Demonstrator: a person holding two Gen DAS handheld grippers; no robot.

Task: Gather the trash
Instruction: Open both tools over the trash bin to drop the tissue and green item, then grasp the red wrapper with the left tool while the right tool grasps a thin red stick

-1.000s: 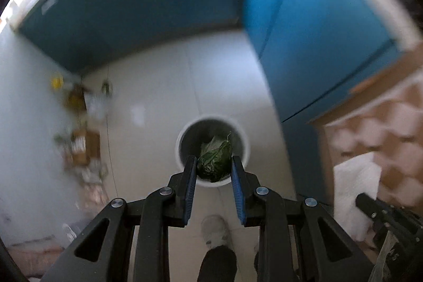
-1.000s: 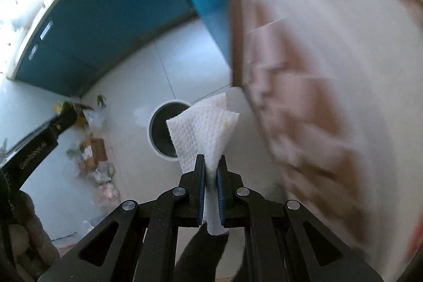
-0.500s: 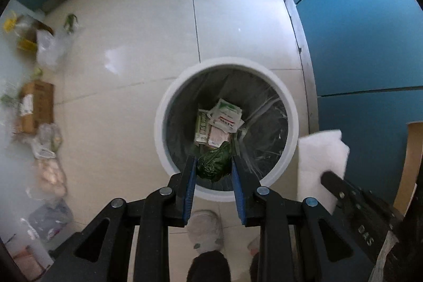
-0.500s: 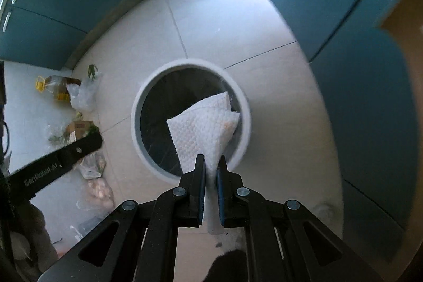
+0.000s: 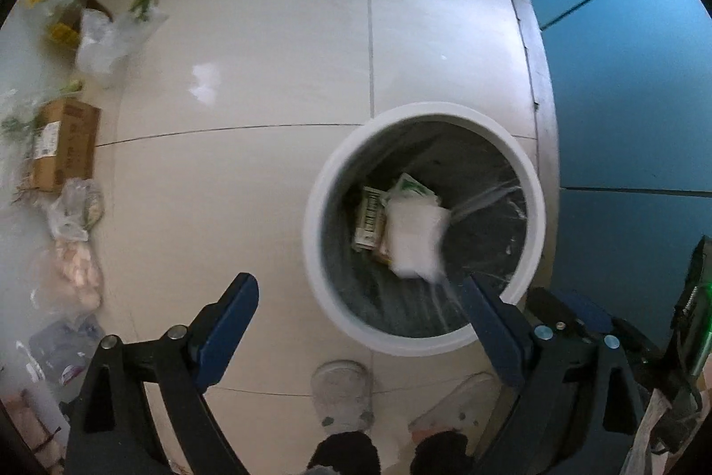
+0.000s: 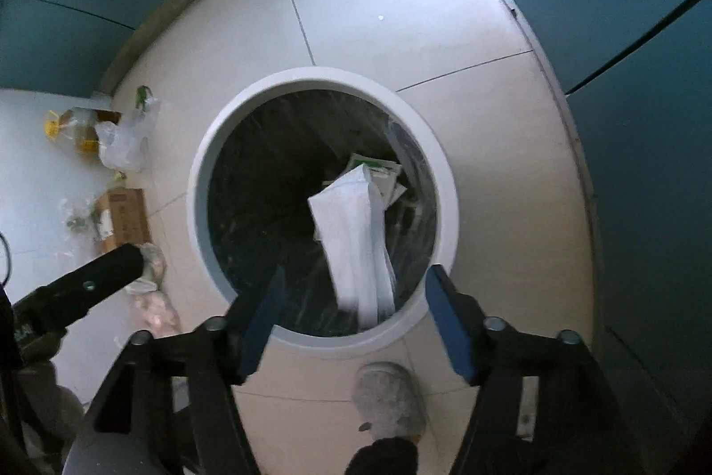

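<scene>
Paper towel (image 6: 356, 239) is falling free inside the round white bin (image 6: 231, 145), a blurred white sheet below the rim and above the wrappers (image 5: 378, 212) at the bottom; half a second ago it was pinched in the right gripper (image 6: 351, 314), whose jaws now stand spread wide with nothing between them. The left gripper (image 5: 356, 323) has done the same: its blue fingers (image 5: 231, 314) are splayed apart and bare, and the crumpled green scrap it held a moment back is gone from them. I cannot pick that scrap out in the bin now; it is likely hidden under the falling towel, though that is a guess. Both tools hover over the near edge of the bin, the left one off to the side so the bin sits toward its right finger, the right one almost centred on the opening. Slippers (image 5: 342, 390) of the person show on the tiled floor (image 5: 289, 30) just below the rim. So this load looks delivered, both drops made at once. Along the wall to the left, well apart from the bin, lie a cardboard box (image 5: 62, 145), plastic bags (image 5: 107, 38) and other bits, which may be what is left to gather; both grippers are free for it.
</scene>
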